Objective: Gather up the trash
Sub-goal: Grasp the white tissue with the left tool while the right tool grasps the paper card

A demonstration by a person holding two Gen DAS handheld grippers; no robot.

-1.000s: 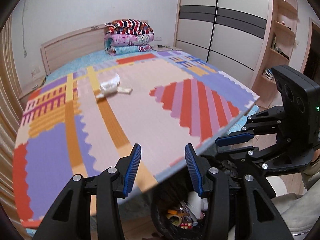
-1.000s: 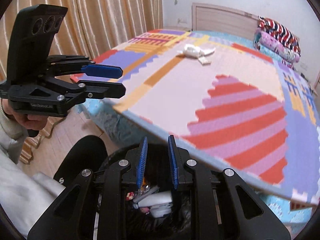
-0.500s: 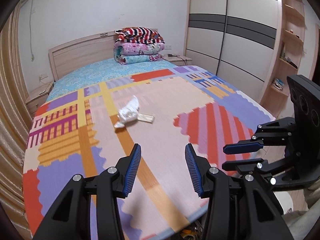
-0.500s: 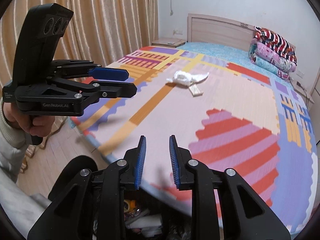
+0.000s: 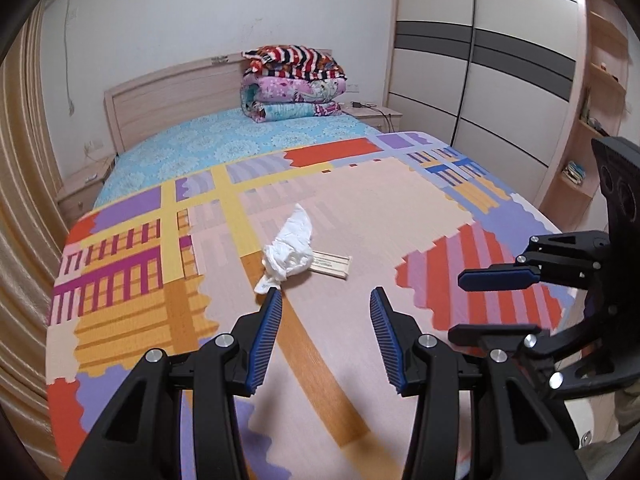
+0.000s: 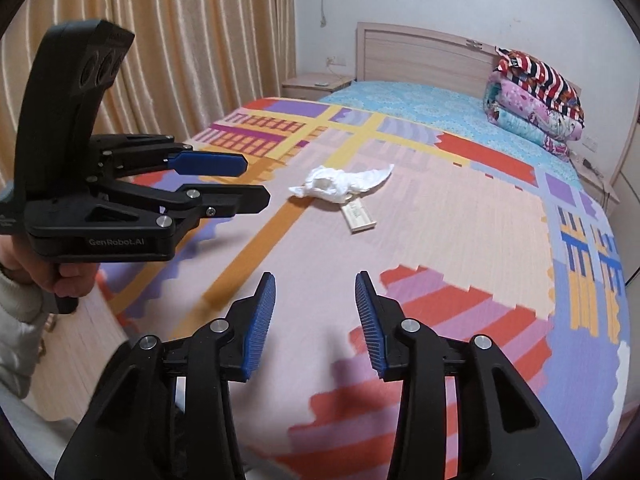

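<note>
- Biggest thing first: the bed point(image 5: 420, 208) with that patchwork cover is soft and stretchy-looking, so if you dive in pad-first you probably pinch cloth along with the trash and drag the whole cover when you lift.
- Your left gripper point(image 5: 324, 336) hangs over the near part of the cover, jaws wide apart, nothing in them. It's lined up roughly at the trash but not touching it; come in too flat and I reckon the left pad just bulldozes the stuff away from you.
- Your right gripper point(image 6: 314, 326) is also spread wide and empty, hovering over the striped red patch, well apart from the trash. Both tools aim at the same small pile, so if both go for it at once they could knock into each other.
- The crumpled white tissue point(image 5: 290, 246) sits mid-bed on the orange stripe. It's loose and floppy, so a grab on the thin tail end likely tears or slips out on the way to wherever you're dumping it.
- The small flat wrapper point(image 5: 330, 266) lies touching the tissue, partly tucked under it. That's the sneaky one: it's flat against the fabric, so your pads may slide right over it, or lifting the tissue flicks it off somewhere.
</note>
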